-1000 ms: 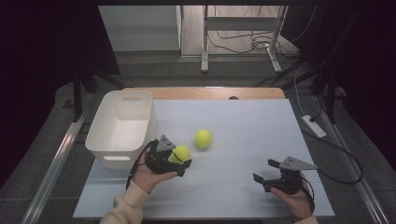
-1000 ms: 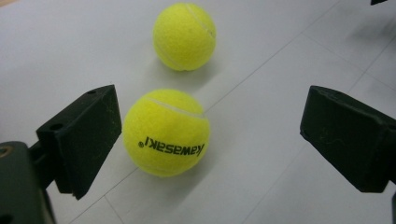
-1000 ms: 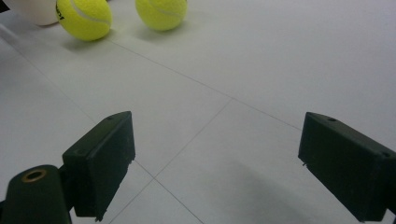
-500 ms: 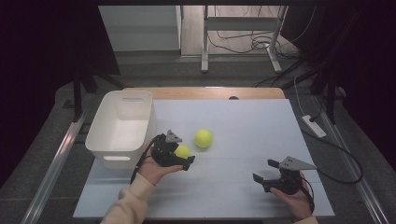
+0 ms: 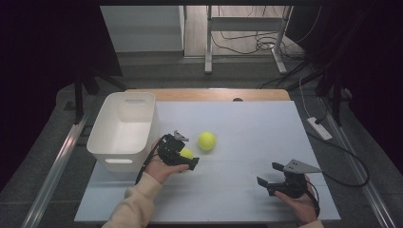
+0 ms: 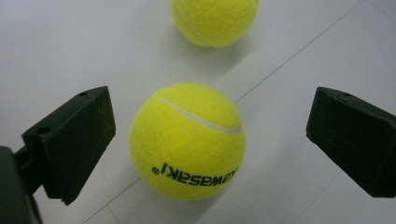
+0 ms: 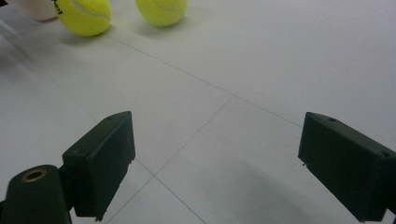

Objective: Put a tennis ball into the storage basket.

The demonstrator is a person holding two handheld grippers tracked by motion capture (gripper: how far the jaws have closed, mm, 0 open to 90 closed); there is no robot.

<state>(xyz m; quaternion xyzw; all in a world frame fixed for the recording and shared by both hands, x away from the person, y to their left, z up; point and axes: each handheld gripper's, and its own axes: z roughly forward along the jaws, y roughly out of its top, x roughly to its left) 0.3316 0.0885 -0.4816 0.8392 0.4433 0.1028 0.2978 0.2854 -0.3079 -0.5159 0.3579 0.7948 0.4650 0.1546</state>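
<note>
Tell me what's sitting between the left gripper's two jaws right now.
A yellow tennis ball lies on the white table between the left gripper's open jaws, with a gap on each side; the left gripper view shows it.

ball between left gripper (image 6: 205, 149) jaws (image 6: 187, 140): fuzzy yellow felt, printed lettering | ball beyond it (image 6: 214, 21): same nap | jaws: matt black plastic, scuffed | table (image 7: 261, 60): smooth matt white | bin (image 5: 124, 130): smooth white plastic

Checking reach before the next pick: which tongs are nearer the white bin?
Left. The left tongs sit just beside the white bin, jaws open around a tennis ball. The right tongs are far across the table.
</note>
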